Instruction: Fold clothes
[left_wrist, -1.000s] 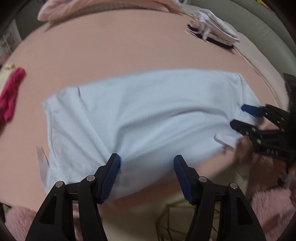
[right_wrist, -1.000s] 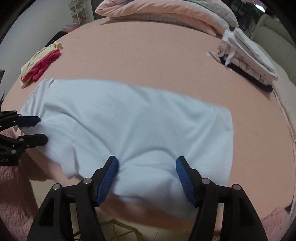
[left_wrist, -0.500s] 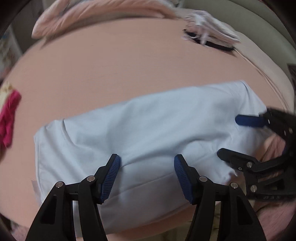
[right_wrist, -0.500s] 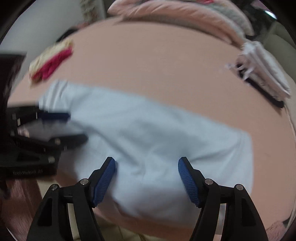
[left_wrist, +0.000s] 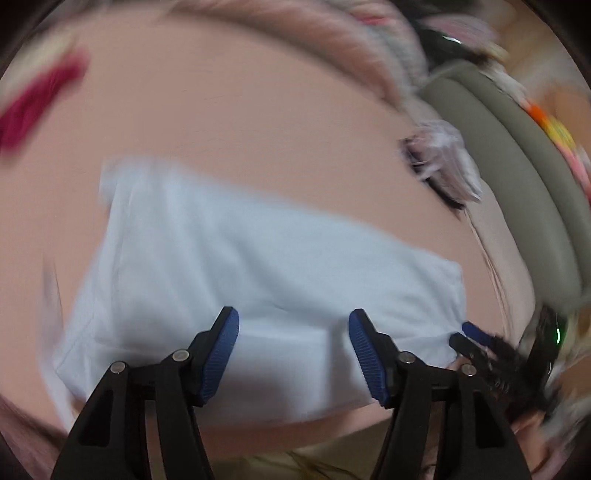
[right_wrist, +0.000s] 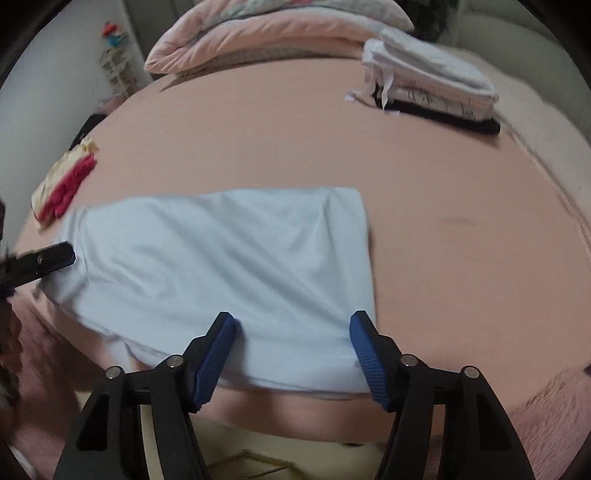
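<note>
Right wrist view, nearest first: right hand-held gripper (right_wrist: 291, 354), black angular arms tipped with ribbed blue pads (right_wrist: 364, 360), jaws apart and closing, astride the near hem of a pale blue garment (right_wrist: 229, 254) with soft cloth between the pads but not visibly pinched. Smooth thin fabric, roughly rectangular, lightly creased, spread flat on a bed (right_wrist: 443, 206) under a matte peach sheet, near edge at the bed's front rim. At the garment's left end, one black finger of the left hand-held gripper (right_wrist: 44, 260) beside the cloth. Further left, a crumpled magenta and cream bundle (right_wrist: 62, 184); far right, a neat stack of folded clothes (right_wrist: 432, 85), white over black; farthest back, puffy pink quilted bedding (right_wrist: 266, 40). Left wrist view, heavily blurred: left hand-held gripper (left_wrist: 293, 354) likewise with jaws parted and closing, the same blue pads over the garment's (left_wrist: 240, 266) near portion, no clamping evident. Lower right there, tips of the right hand-held gripper (left_wrist: 471, 338) at the cloth's corner. Beyond, the blurred folded stack (left_wrist: 443, 162) and an olive padded headboard (left_wrist: 517, 177) curving along the bed's far side.
</note>
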